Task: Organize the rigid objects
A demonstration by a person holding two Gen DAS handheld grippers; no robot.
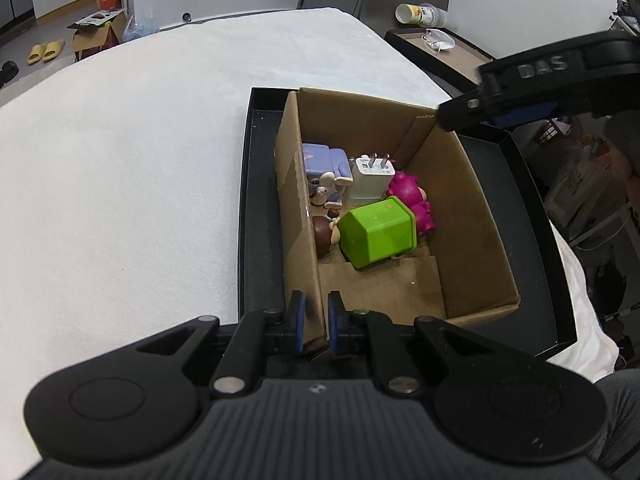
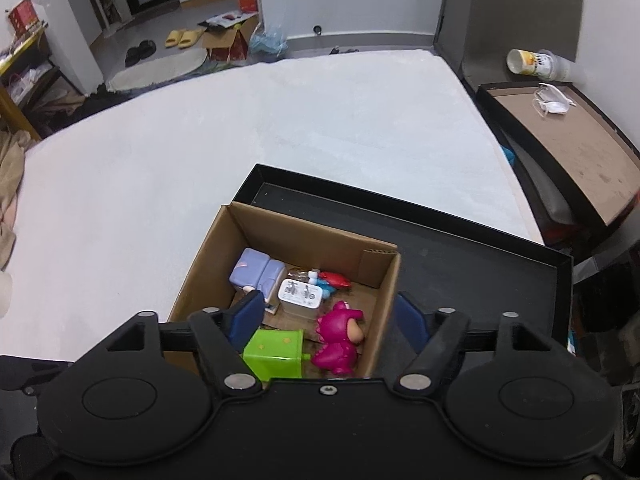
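- Left hand-held gripper [image 1: 315,322] pinched onto the near-left wall of the cardboard box [image 1: 472,216], blue pads [image 1: 297,320] pressed on either side of that wall
- Right hand-held gripper [image 2: 326,318] spread wide above the same box, one blue finger [image 2: 246,318] inside over the toys, the other outside past the right wall, gripping nothing
- Seen from the left wrist camera, right hand-held gripper at the far right corner of the box, black body marked "DAS"
- Inside the box, clustered toward the far-left part: green cube toy [image 1: 378,232] on its side, touching a magenta figure [image 1: 410,196] behind it
- White charger [image 1: 370,180] prongs up, between the magenta figure and a lavender toy [image 1: 324,160]
- Brown-haired figurine head [image 1: 325,232] against the left wall, just beside the green cube
- Red and blue small pieces [image 2: 334,280] at the far wall, visible from the right wrist camera only
- Cardboard box sitting in the left part of a shallow black tray [image 1: 256,216]
- Tray resting on a white bed [image 1: 140,160]
- Off the bed's right side, a brown-topped side stand [image 2: 576,136] carrying a face mask [image 2: 552,102], with a tipped bottle [image 2: 534,64] next to it
- On the floor beyond, yellow slippers [image 2: 184,37] and an open carton [image 2: 228,40]
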